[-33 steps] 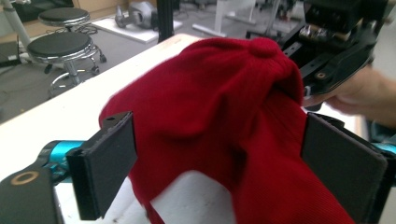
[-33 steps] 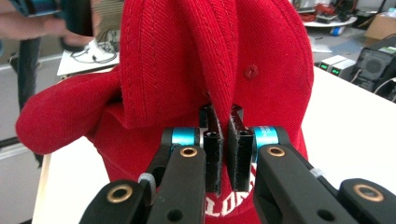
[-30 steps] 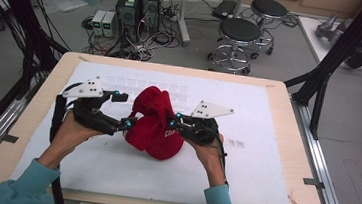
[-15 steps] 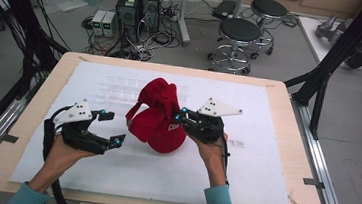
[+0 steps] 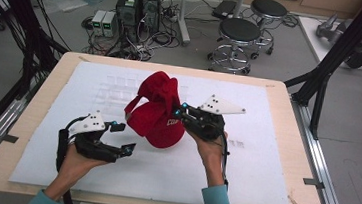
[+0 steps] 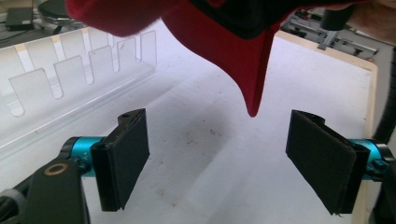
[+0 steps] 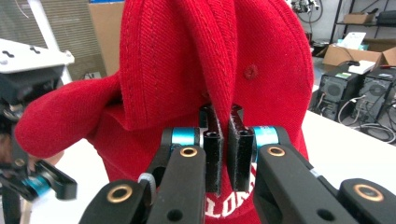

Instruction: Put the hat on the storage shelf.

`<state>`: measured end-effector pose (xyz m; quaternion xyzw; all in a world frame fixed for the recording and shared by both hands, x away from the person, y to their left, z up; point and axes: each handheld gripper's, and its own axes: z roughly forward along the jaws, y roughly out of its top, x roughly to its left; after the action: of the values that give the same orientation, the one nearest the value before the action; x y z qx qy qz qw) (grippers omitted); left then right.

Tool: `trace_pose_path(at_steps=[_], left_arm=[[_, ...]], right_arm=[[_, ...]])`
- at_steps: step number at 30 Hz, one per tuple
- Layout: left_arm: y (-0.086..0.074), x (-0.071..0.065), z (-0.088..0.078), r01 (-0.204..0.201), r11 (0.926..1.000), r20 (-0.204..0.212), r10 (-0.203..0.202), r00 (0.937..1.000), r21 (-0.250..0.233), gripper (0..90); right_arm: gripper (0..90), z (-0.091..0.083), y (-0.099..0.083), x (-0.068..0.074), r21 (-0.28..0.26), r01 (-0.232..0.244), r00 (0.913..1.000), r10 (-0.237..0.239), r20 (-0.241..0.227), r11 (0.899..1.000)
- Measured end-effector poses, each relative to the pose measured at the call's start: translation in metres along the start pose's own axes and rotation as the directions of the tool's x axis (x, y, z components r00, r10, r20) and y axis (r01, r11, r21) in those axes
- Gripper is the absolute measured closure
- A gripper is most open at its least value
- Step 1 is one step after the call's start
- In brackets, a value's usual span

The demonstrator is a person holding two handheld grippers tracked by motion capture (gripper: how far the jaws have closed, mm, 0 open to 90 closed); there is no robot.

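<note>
So the left hand-held gripper (image 5: 121, 137) has let go of the red cap (image 5: 160, 115) and dropped away toward the near-left of the counter (image 5: 261, 190), compared with a second ago when it was right up against the cap's left side. Its jaws stand wide apart with nothing between them, though they've just been closing a touch. Now the cap hangs off the right hand-held gripper (image 7: 224, 154) alone, clamped tight on a fold of fabric, held up over the middle of the counter. The brim (image 6: 247, 70) dangles just above the left pads (image 6: 123, 156). My guess is it's lining up a regrasp on the brim. Left hand sits low with jaws aimed at the cap, right forearm angled up.
</note>
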<state>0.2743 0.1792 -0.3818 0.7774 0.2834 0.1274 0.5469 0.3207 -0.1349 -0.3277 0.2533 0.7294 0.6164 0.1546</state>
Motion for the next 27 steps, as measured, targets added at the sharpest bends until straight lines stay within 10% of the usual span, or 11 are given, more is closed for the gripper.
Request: trace_pose_path(at_steps=[20, 27], left_arm=[[0.004, -0.013, 0.028, 0.016, 0.9989, 0.033, -0.014, 0.9993, -0.044, 43.2], [0.003, -0.013, 0.028, -0.018, 0.9984, 0.042, 0.020, 0.9989, -0.054, 64.7]], right_arm=[[86.7, 0.002, 0.005, 0.007, -0.052, -0.027, 0.9991, 0.025, -0.035, 0.998], [86.6, 0.005, 0.006, 0.011, -0.064, -0.032, 0.9979, 0.029, -0.058, 0.997]])
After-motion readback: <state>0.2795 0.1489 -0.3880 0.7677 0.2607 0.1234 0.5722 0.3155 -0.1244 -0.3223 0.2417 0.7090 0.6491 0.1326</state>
